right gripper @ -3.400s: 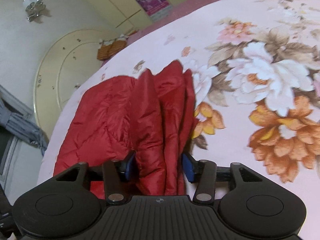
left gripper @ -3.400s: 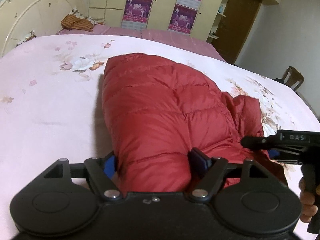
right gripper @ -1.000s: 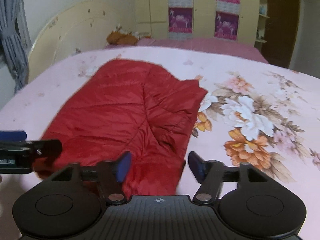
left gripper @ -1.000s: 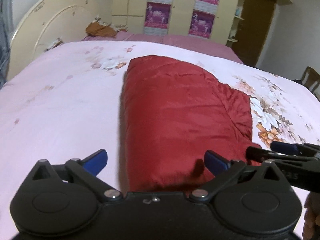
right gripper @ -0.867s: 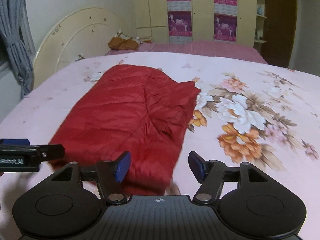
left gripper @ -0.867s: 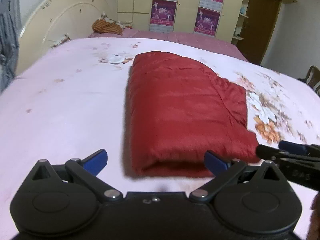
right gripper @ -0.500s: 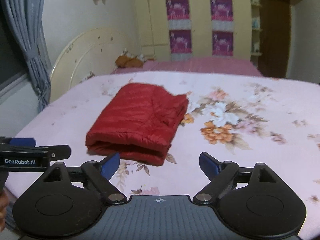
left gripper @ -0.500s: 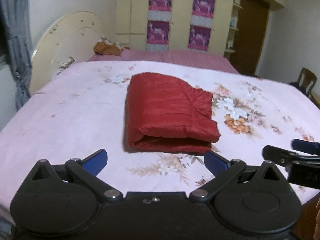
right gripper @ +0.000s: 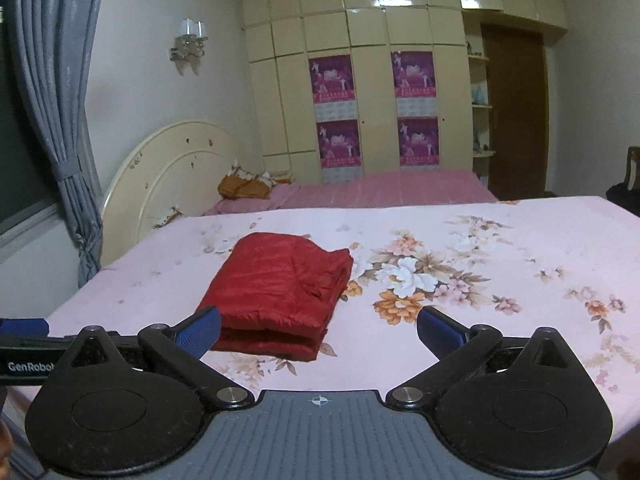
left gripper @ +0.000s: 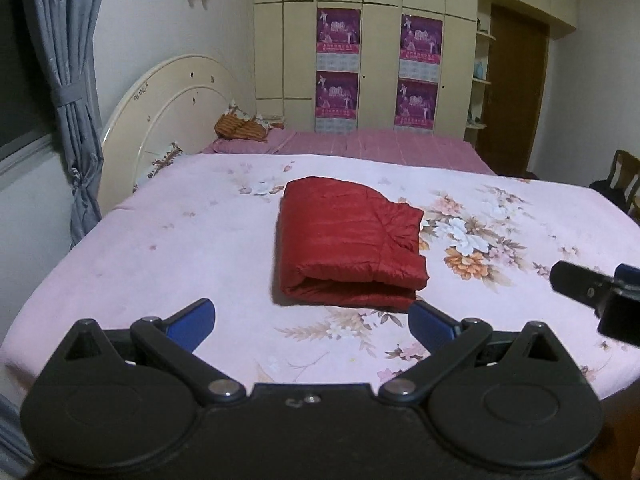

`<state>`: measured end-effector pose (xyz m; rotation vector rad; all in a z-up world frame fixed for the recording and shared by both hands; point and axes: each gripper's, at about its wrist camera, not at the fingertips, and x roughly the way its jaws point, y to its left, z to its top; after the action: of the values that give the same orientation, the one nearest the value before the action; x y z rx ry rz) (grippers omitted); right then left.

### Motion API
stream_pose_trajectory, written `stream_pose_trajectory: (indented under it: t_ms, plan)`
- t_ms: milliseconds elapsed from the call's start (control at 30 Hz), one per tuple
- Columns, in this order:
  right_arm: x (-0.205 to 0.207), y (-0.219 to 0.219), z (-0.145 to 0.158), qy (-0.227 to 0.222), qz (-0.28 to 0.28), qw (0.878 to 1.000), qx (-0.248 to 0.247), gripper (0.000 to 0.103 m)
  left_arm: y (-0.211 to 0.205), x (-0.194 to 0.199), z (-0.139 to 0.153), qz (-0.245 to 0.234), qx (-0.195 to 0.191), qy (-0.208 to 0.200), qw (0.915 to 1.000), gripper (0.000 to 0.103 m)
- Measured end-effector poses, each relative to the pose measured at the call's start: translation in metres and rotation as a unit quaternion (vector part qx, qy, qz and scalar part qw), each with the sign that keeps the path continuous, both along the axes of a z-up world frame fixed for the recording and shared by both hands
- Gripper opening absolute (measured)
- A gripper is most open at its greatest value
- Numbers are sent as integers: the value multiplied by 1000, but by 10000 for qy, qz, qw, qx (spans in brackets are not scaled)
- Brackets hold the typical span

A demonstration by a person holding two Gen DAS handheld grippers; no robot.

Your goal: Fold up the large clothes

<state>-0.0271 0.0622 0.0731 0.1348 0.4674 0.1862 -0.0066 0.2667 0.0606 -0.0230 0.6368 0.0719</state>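
A red puffy jacket (left gripper: 348, 240) lies folded into a compact rectangle on the pink floral bedsheet (left gripper: 180, 240). It also shows in the right wrist view (right gripper: 280, 292). My left gripper (left gripper: 312, 320) is open and empty, held back from the bed's near edge, short of the jacket. My right gripper (right gripper: 318, 328) is open and empty, also back from the bed. The right gripper's tip shows at the right edge of the left wrist view (left gripper: 592, 288). The left gripper's tip shows at the left edge of the right wrist view (right gripper: 24, 344).
A cream rounded headboard (left gripper: 168, 120) stands at the far left with an orange pillow (left gripper: 240, 128). A grey curtain (left gripper: 68, 92) hangs left. Cream wardrobes with purple posters (left gripper: 380, 72) line the back wall. A wooden chair (left gripper: 620, 180) stands far right.
Both grippers let go of the folded jacket, opened wide and drew back from the bed. The jacket now lies alone, farther off.
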Motion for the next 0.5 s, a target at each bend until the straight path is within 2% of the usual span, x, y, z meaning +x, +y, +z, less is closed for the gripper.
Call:
stream_pose_trajectory:
  t_ms: [500]
  plan:
    - [0, -7, -3, -24, 44, 10000, -9, 103, 1, -4, 4, 136, -82, -50, 9999, 103]
